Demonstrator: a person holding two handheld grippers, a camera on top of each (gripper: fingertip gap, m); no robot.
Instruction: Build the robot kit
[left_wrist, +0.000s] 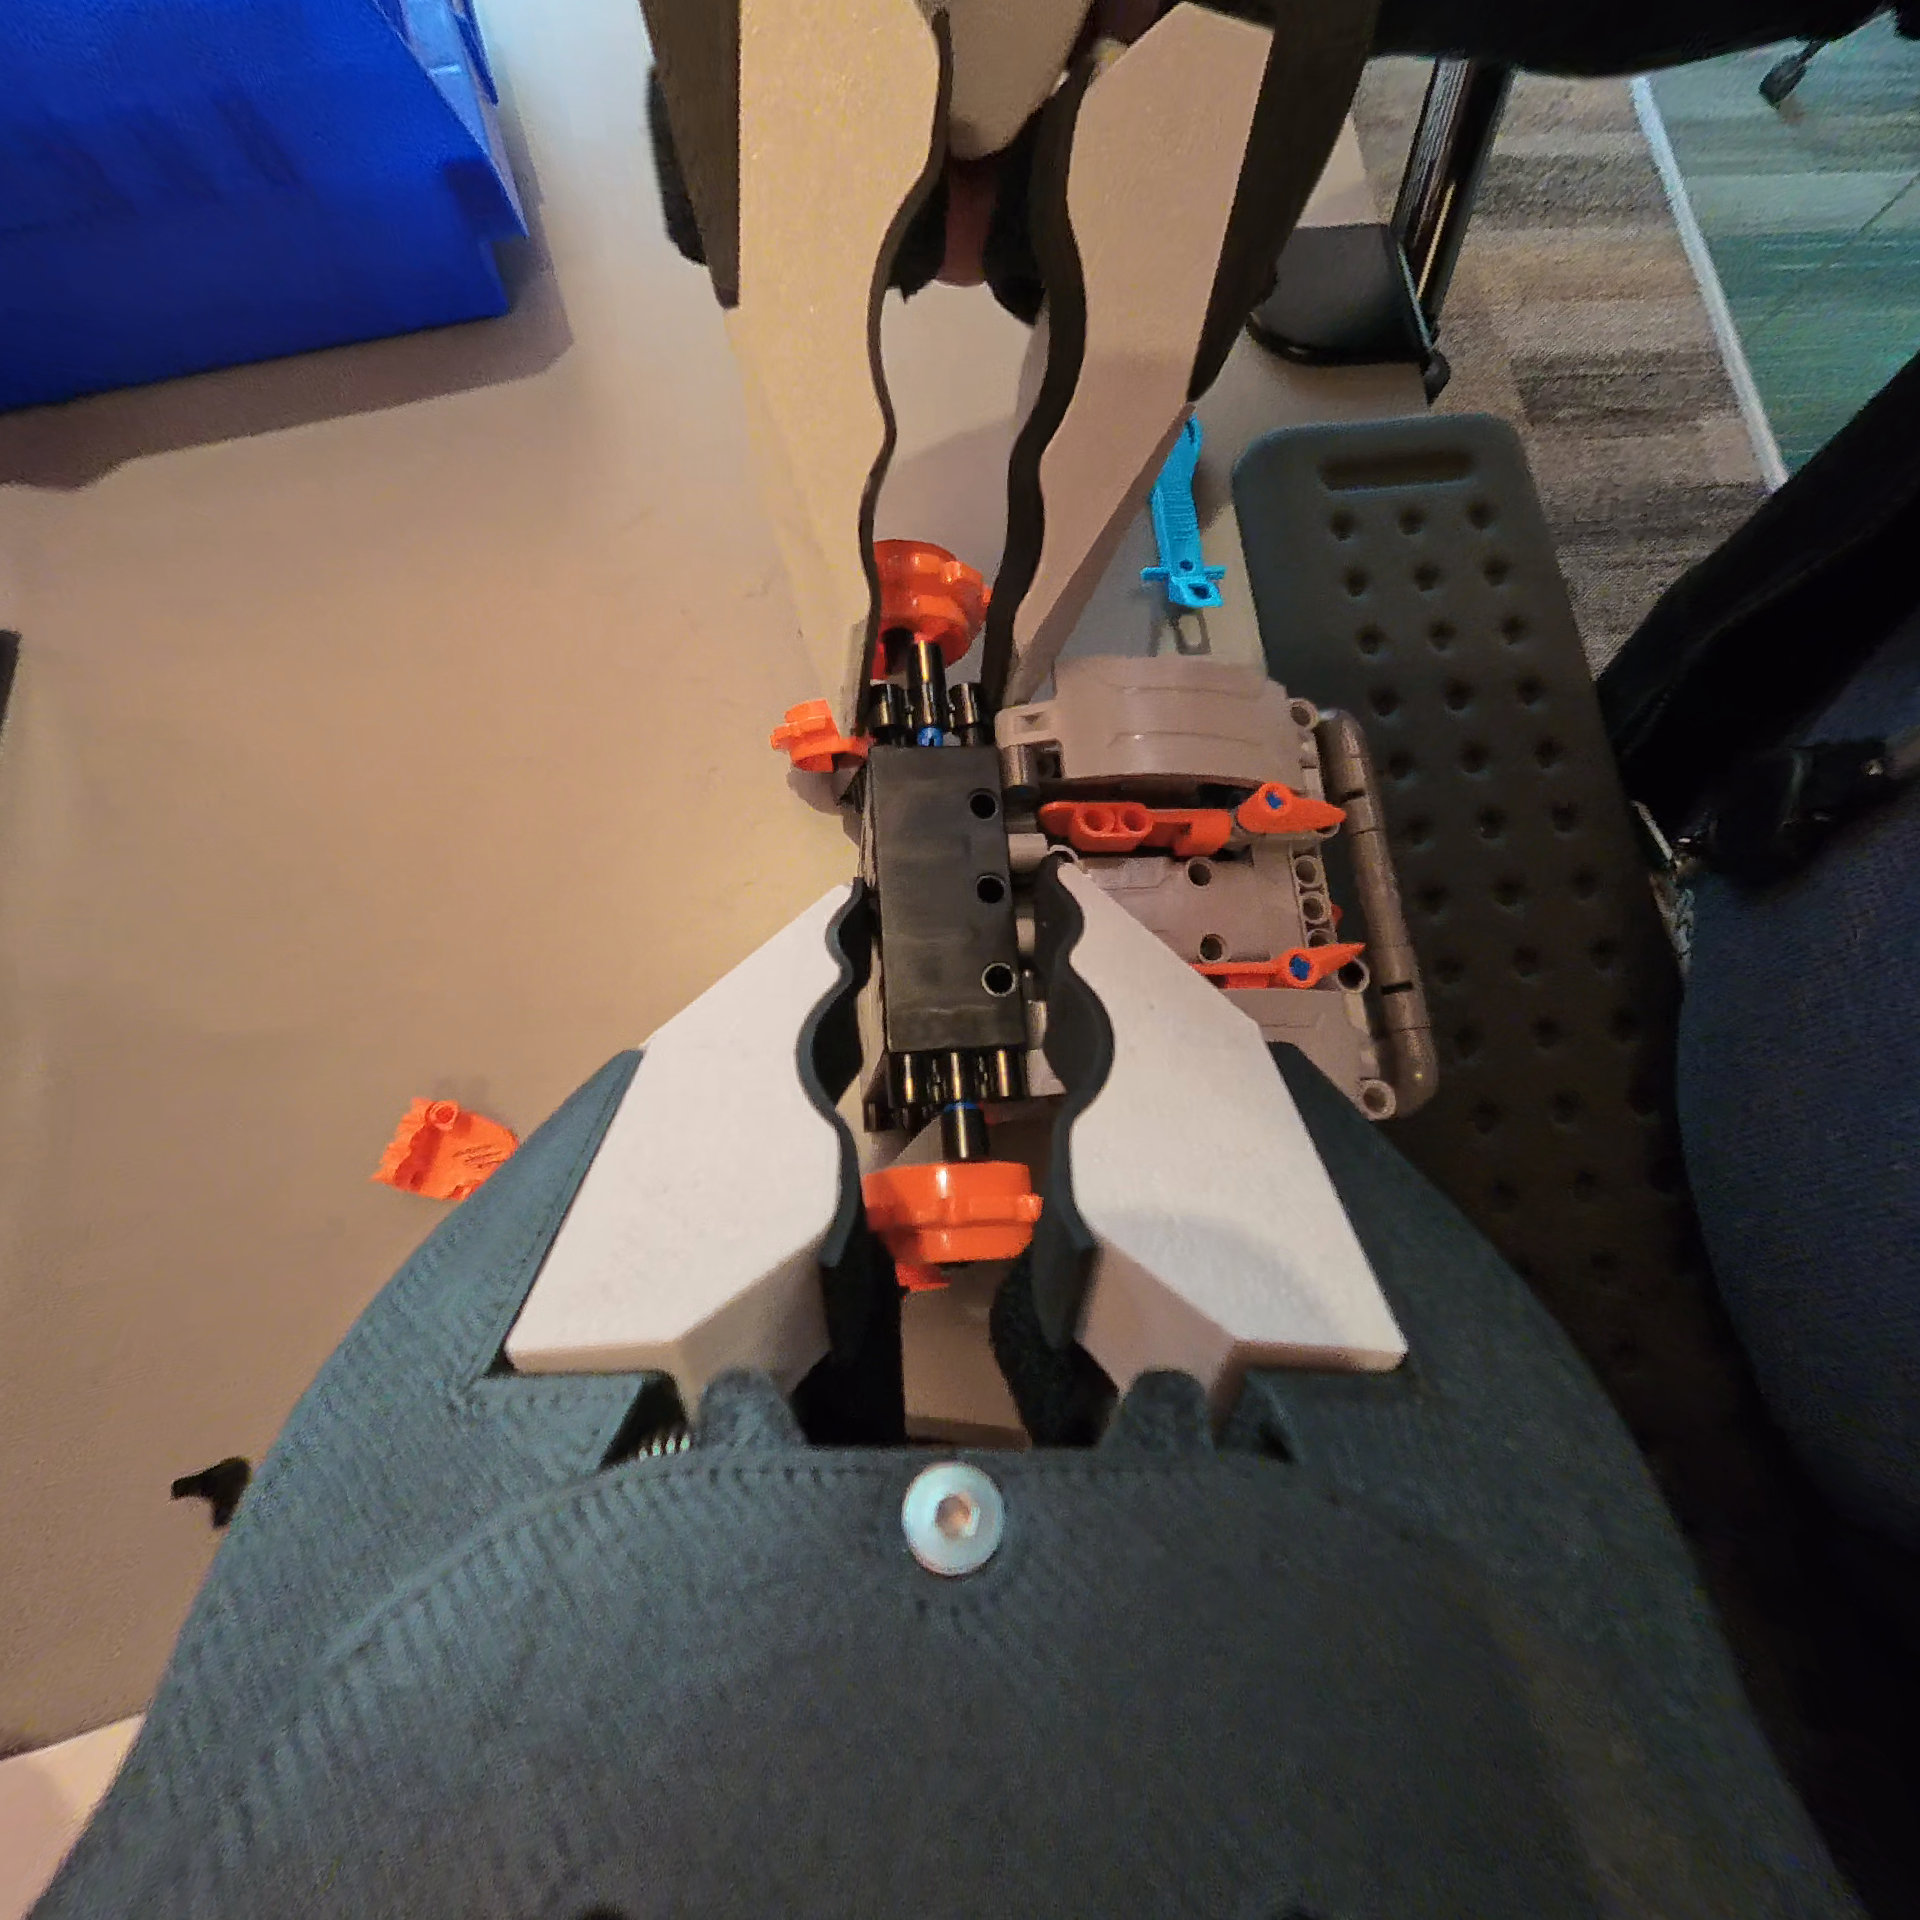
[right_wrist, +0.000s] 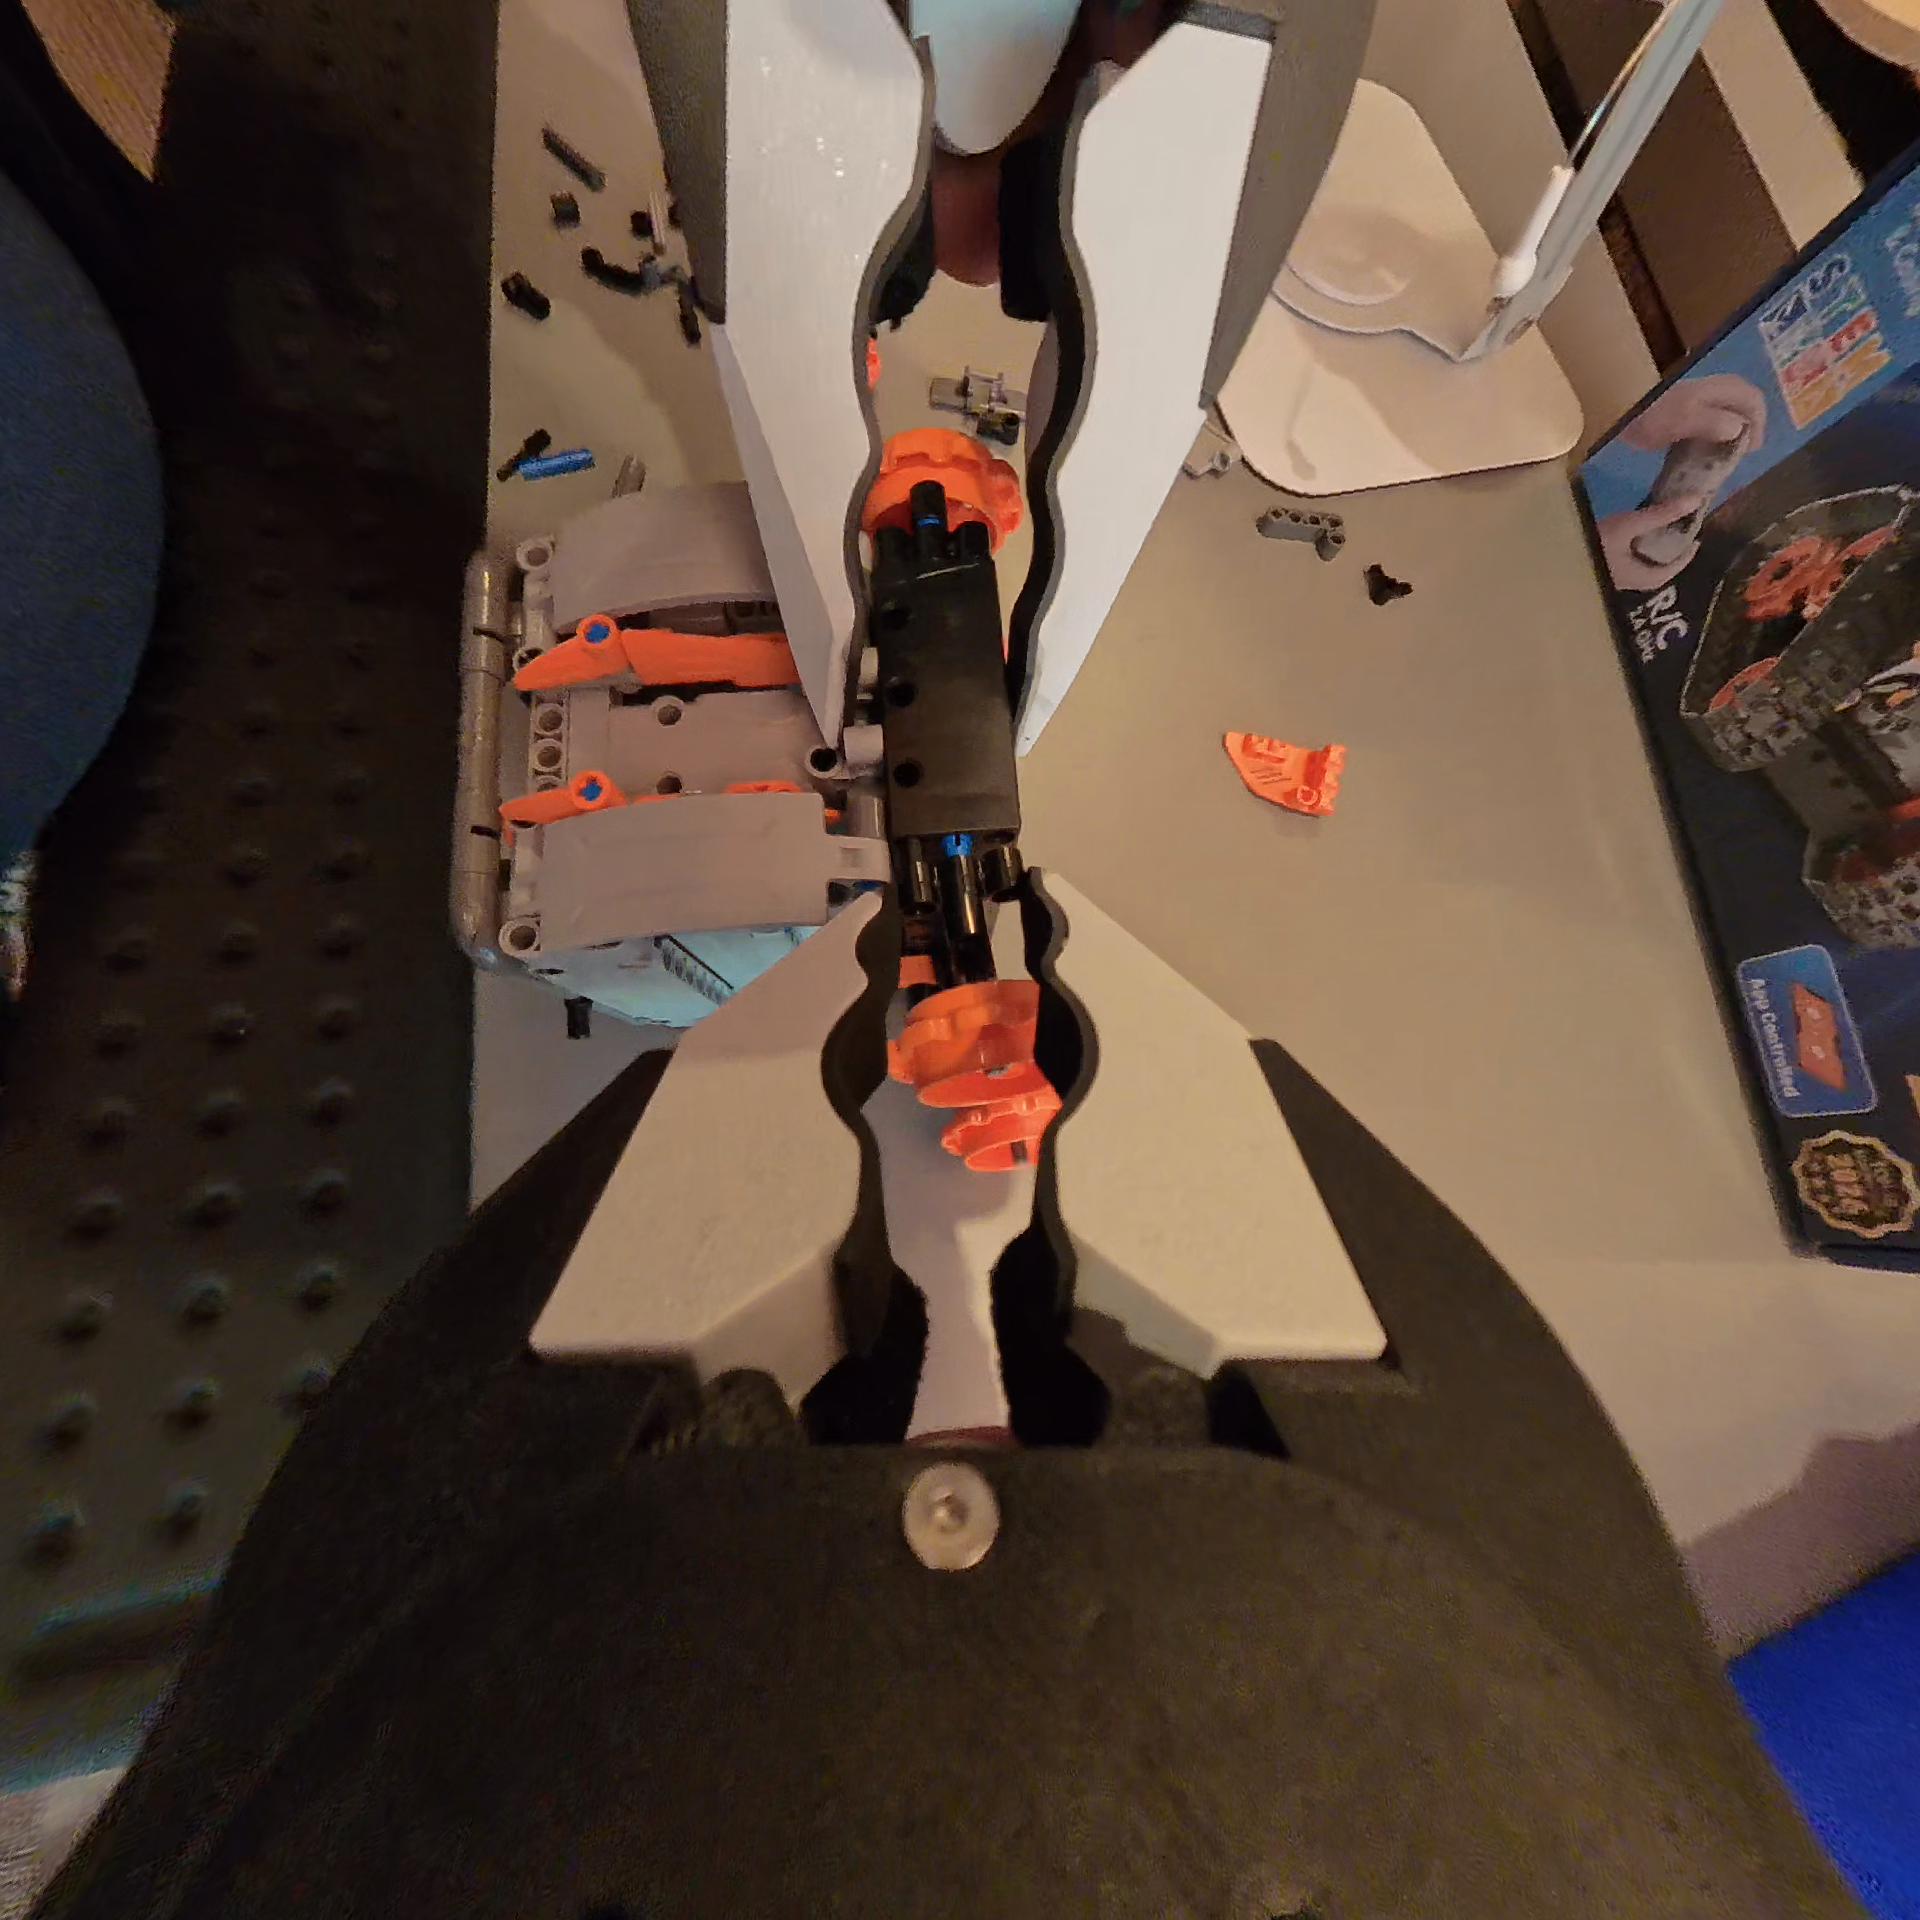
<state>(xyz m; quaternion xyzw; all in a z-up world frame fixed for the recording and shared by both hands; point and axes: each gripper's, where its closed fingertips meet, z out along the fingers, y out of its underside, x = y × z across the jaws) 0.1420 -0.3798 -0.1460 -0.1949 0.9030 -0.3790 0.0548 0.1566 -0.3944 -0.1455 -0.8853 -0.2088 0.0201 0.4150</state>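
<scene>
My left gripper (left_wrist: 956, 935) is clamped on the near end of the black block (left_wrist: 940, 904) of a toy-brick assembly, wavy pads pressed to both of its long sides. An orange hub (left_wrist: 951, 1210) on a black axle sits between the fingers, just behind the grip.

My right gripper (right_wrist: 961, 925) faces it from the far end of the same block (right_wrist: 945, 686). Its fingers straddle the black axle pins and a second orange hub (right_wrist: 971, 1060). The jaws are narrow, the right pad against the hub; whether they truly pinch I cannot tell.

In the left wrist view the right gripper (left_wrist: 935, 665) comes down from the far side around that hub (left_wrist: 928, 592).

Fixed to the block's side is a grey panelled body (left_wrist: 1195, 862) with orange blades (left_wrist: 1184, 821), lying at the table (left_wrist: 416, 727) edge beside a dark perforated chair seat (left_wrist: 1455, 790). A light blue strip piece (left_wrist: 1179, 520) lies just beyond the body.

A loose orange piece (left_wrist: 442, 1148) rests on the table, well apart from the assembly. A blue bin (left_wrist: 229, 177) stands far left in the left wrist view.

In the right wrist view, small black pins (right_wrist: 603, 249) are scattered at the far side, with a white lamp base (right_wrist: 1392, 384) and a printed product box (right_wrist: 1766, 748) to the right.
</scene>
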